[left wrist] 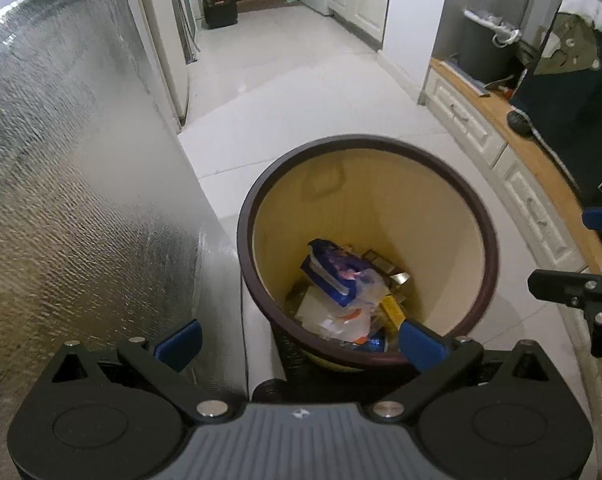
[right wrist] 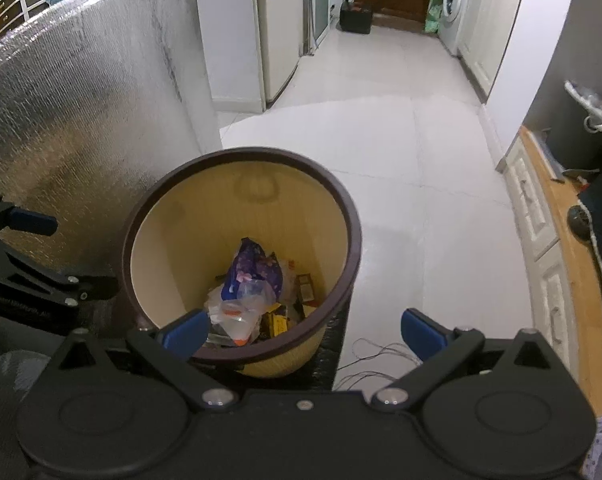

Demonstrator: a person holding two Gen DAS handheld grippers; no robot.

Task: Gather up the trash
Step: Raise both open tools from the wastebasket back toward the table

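Note:
A round yellow waste bin with a dark brown rim stands on the white floor, seen also in the right wrist view. Inside lies mixed trash: a blue and purple wrapper, clear plastic and small yellow boxes. My left gripper hovers above the bin's near rim, open, with nothing between its blue fingertips. Over the bin's near right edge my right gripper stands open and holds nothing; its left blue fingertip overlaps the rim. Each gripper shows at the edge of the other's view.
A silver foil-covered sheet rises close on the bin's left. White drawers under a wooden counter run along the right. Thin wires lie on the floor by the bin. A fridge and washing machine stand far down the tiled hallway.

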